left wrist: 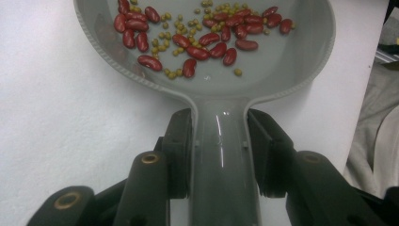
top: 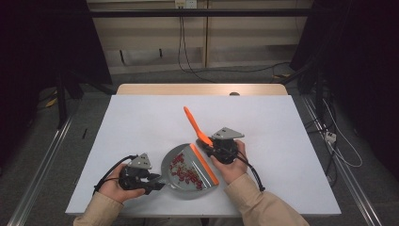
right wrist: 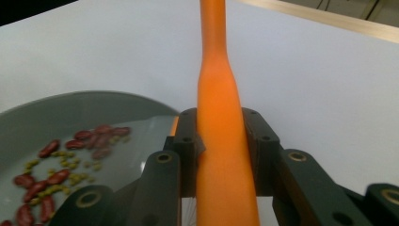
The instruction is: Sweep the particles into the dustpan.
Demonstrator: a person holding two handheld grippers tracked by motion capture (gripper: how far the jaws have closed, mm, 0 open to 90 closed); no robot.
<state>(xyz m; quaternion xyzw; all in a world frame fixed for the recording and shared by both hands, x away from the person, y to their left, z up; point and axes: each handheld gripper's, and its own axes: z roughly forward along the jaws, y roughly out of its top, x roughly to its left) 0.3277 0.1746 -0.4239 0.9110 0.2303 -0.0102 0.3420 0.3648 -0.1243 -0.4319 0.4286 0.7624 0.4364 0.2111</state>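
From the high view we see the grey dustpan (top: 188,172) resting on the white surface (top: 141,122) between both grippers, from the left gripper view our jaws clamp its handle (left wrist: 221,155) to steady the beans (left wrist: 202,40), and from the right gripper view our jaws clamp the orange brush handle (right wrist: 221,141) for sweeping.

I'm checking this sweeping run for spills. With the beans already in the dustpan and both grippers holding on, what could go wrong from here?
1. The left gripper clamps only the dustpan by its narrow smooth handle; a tilt could roll the loose red beans and small green beans out over the open lip.
2. The right gripper holds the orange brush low on its handle; a hard sweep could flick beans onto the white table.
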